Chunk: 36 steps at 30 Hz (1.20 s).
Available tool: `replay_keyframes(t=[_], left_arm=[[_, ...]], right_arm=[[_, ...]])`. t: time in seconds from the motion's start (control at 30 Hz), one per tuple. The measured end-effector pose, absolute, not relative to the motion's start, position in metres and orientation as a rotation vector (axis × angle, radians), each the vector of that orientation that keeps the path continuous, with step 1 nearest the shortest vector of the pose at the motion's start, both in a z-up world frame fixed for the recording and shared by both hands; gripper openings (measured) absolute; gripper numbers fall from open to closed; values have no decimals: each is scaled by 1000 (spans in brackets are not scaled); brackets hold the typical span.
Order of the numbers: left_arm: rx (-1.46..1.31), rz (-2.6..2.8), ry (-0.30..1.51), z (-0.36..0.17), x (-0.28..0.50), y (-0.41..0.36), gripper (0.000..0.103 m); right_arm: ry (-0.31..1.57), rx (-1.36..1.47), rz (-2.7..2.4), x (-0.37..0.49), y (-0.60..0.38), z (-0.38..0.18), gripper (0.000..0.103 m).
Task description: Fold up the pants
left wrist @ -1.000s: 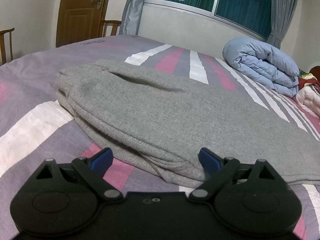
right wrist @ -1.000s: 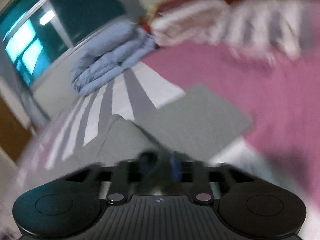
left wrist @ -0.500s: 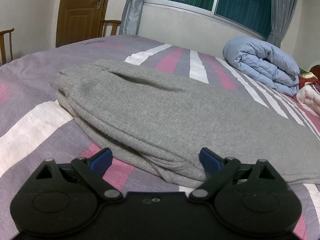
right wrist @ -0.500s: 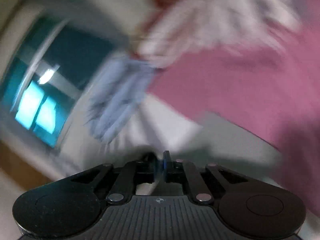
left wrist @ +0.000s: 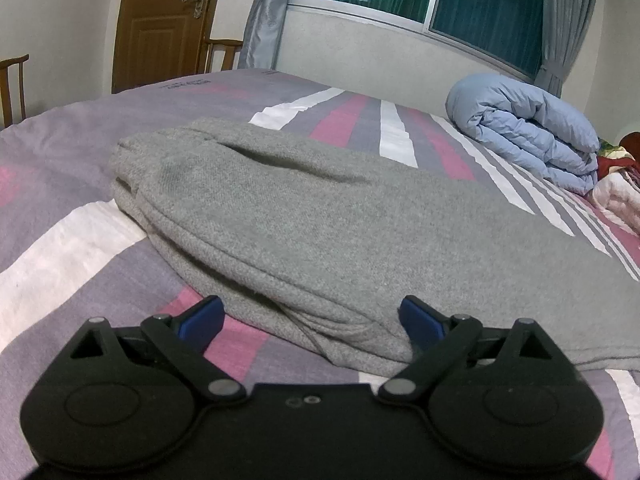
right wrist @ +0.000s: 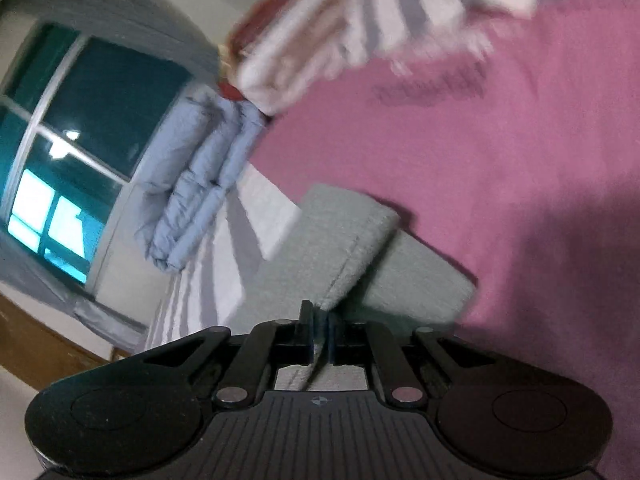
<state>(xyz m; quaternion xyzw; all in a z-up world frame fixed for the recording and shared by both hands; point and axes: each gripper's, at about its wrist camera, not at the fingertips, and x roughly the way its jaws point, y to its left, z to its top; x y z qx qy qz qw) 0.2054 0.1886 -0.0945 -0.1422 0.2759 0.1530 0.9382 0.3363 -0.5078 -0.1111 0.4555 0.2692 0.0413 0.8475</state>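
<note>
Your left gripper (left wrist: 310, 316) rested low on the striped purple, pink and white bedspread (left wrist: 72, 248), fingers spread wide, the rounded fold of the grey knit pants (left wrist: 320, 216) lying between them but ungripped. Your right gripper (right wrist: 320, 334) had its fingers pressed together on the hem edge of the pants (right wrist: 340, 256), lifted off the pink area of the bedspread (right wrist: 500, 160). To have done this fold well, you would likely have carried the pinched hem straight over toward the waist end, kept it taut, and used the left gripper to pin the fold line. The rolled light-blue duvet (left wrist: 524, 128) lay at two o'clock in the left view, well apart; open bedspread stretched from nine to twelve o'clock
</note>
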Motion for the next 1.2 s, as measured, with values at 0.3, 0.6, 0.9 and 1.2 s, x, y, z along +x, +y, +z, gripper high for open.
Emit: replay_keyframes(t=[0.3, 0.6, 0.9, 1.2], left_arm=[[-341, 289, 549, -95, 202, 195, 89], [-349, 287, 547, -96, 201, 194, 90], [-397, 335, 440, -78, 177, 203, 81], [-561, 373, 355, -64, 174, 267, 43]], right_arm=[[660, 976, -34, 308, -501, -133, 4], [550, 1013, -104, 265, -496, -110, 39], [511, 763, -43, 220, -411, -77, 43], [550, 730, -68, 225, -413, -86, 49]])
